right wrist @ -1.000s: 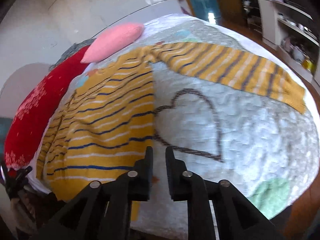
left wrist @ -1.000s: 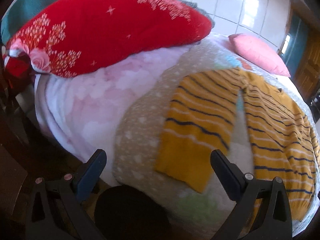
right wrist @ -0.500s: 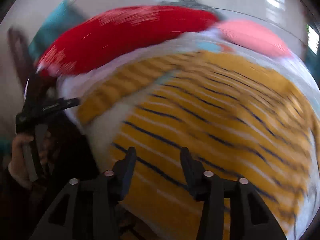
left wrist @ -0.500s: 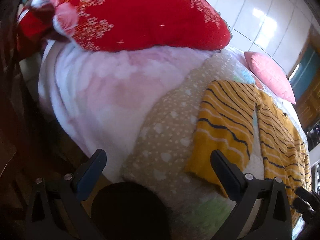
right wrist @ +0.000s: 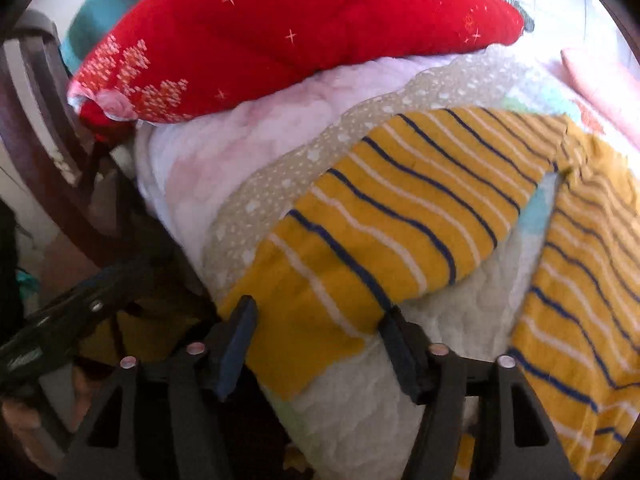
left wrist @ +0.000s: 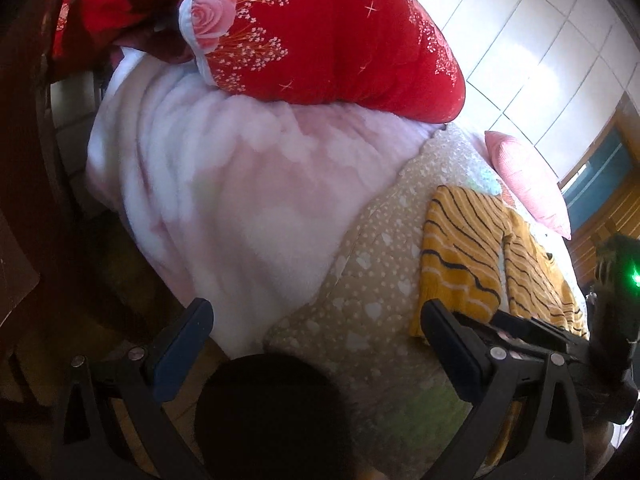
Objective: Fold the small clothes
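Bedding fills both views: a bed [left wrist: 248, 208] piled with a pink blanket [left wrist: 224, 200], a red quilt [left wrist: 320, 32] heaped on top of it, and a dotted beige cover [left wrist: 372, 280] just beside the blanket.

From the left wrist, the left gripper [left wrist: 316, 344] is spread wide and holds nothing; it hangs off the bed's edge, its fingers framing the beige cover. The sweater [left wrist: 460, 260], yellow with dark and white stripes, lies flat on the cover beyond the right finger, one sleeve stretched toward the camera. A pink pillow [left wrist: 524, 180] sits past the sweater, near the tiled wall. The right gripper's body shows at the frame's right edge, beside the sweater's hem, a green light on it.

From the right wrist, the right gripper [right wrist: 316, 332] is spread too, nothing pinched. Its fingers straddle the sleeve's cuff [right wrist: 304, 328], which drapes over the bed's edge; the cloth lies between them but I cannot tell whether either pad touches it. This looks like a lined-up grasp on the cuff, likely so the sleeve can be carried across the sweater's body for a first fold. The left gripper [right wrist: 60, 320] shows low at the left, well apart from the sweater. The sweater is laid out flat, no fold made yet.
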A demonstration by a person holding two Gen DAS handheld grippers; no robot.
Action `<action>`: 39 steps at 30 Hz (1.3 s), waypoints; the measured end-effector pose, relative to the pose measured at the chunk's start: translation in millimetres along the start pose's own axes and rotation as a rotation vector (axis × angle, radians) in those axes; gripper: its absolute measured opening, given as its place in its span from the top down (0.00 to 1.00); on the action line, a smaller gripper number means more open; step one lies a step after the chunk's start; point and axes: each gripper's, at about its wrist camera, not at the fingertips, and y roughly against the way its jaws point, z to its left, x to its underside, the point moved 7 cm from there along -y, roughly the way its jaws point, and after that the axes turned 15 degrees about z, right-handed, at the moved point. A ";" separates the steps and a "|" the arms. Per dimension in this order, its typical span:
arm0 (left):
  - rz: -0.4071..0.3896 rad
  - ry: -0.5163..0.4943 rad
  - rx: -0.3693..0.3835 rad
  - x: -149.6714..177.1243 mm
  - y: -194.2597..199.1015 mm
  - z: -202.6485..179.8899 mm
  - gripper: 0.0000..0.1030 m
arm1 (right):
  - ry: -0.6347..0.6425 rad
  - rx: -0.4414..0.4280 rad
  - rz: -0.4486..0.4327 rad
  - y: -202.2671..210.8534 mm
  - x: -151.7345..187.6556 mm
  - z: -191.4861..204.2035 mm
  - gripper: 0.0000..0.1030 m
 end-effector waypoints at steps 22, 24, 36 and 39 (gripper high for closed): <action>0.018 -0.189 0.013 18.1 5.7 -90.8 0.00 | -0.292 0.570 -0.036 185.1 58.2 -308.5 0.91; 0.026 -0.217 0.012 22.1 5.1 -103.1 0.00 | -0.400 0.745 0.038 188.3 86.5 -364.8 0.82; 0.079 -0.369 -0.007 42.0 -17.8 -168.8 0.00 | -0.589 0.454 -0.134 211.1 149.6 -381.2 0.48; 0.070 -0.435 0.003 46.7 -24.5 -196.7 0.00 | -0.574 0.369 -0.156 203.2 132.5 -370.7 0.48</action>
